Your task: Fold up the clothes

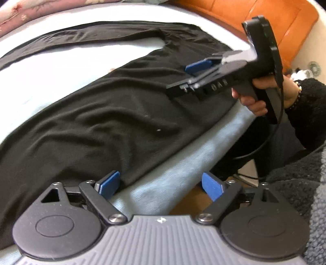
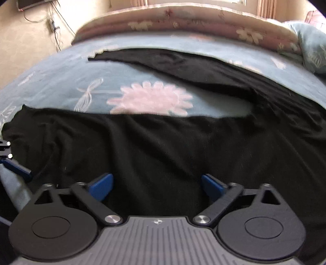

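Black trousers (image 1: 106,122) lie spread on the bed, one leg near the front edge and the other leg (image 1: 81,38) angled off to the far side. My left gripper (image 1: 161,184) is open at the bed's edge, its left pad (image 1: 110,184) against the cloth's rim and nothing between the jaws. My right gripper (image 1: 187,75), held by a hand (image 1: 252,102), hovers over the waist end. In the right wrist view the right gripper (image 2: 158,185) is open just above the near leg (image 2: 163,152), with the far leg (image 2: 183,67) beyond. The left gripper's blue fingertip (image 2: 18,169) shows at the left edge.
The light blue sheet (image 2: 61,85) carries a pink flower print (image 2: 150,99). A floral quilt (image 2: 183,22) is piled along the far side. An orange padded headboard (image 1: 244,16) stands past the waist end. A dark sleeve (image 1: 305,106) and a cable (image 1: 271,138) hang off the bed's near edge.
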### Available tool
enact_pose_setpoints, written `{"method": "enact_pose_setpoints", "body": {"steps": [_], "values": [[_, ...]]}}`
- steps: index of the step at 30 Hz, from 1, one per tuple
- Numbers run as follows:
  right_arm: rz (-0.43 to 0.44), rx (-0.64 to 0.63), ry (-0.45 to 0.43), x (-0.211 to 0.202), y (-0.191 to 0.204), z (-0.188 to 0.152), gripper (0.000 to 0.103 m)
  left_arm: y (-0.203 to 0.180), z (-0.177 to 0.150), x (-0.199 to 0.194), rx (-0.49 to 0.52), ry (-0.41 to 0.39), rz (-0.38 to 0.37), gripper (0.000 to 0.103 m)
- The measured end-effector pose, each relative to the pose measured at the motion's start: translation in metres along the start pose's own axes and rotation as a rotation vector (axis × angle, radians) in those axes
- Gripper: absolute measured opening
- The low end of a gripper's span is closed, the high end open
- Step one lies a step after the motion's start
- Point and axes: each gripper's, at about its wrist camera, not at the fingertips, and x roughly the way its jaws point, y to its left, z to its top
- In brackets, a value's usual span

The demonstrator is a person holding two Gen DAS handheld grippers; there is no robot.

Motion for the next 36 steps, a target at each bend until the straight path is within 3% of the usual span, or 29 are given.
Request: {"method": "enact_pose_setpoints", "body": {"steps": [5, 10, 15, 19, 22, 25, 28, 36], "values": [[-0.024, 0.038, -0.049, 0.017, -0.005, 0.019, 0.103, -0.007, 0.015, -0.01, 0.008, -0.039, 0.054, 0.087], [0.038, 0.056, -0.132, -0.01, -0.009, 0.02, 0.103, -0.016, 0.026, -0.016, 0.021, -0.067, 0.078, 0.088], [0.025, 0.069, -0.069, 0.025, -0.016, 0.027, 0.103, -0.017, 0.028, -0.011, -0.026, -0.062, 0.089, 0.088], [-0.042, 0.017, -0.09, 0.049, -0.021, 0.047, 0.103, -0.016, 0.036, -0.01, -0.032, -0.057, 0.105, 0.088], [0.002, 0.059, -0.121, 0.032, -0.035, 0.054, 0.102, -0.017, 0.05, -0.009, -0.013, -0.076, 0.105, 0.088], [-0.012, 0.04, -0.189, -0.003, -0.052, 0.042, 0.103, -0.021, 0.075, 0.004, 0.044, -0.096, 0.068, 0.088], [-0.003, 0.044, -0.18, -0.012, -0.072, 0.028, 0.103, -0.027, 0.105, 0.028, 0.11, -0.102, 0.026, 0.087], [0.001, -0.004, -0.136, 0.033, -0.096, 0.048, 0.103, -0.044, 0.156, 0.089, 0.185, -0.07, -0.081, 0.087]]}}
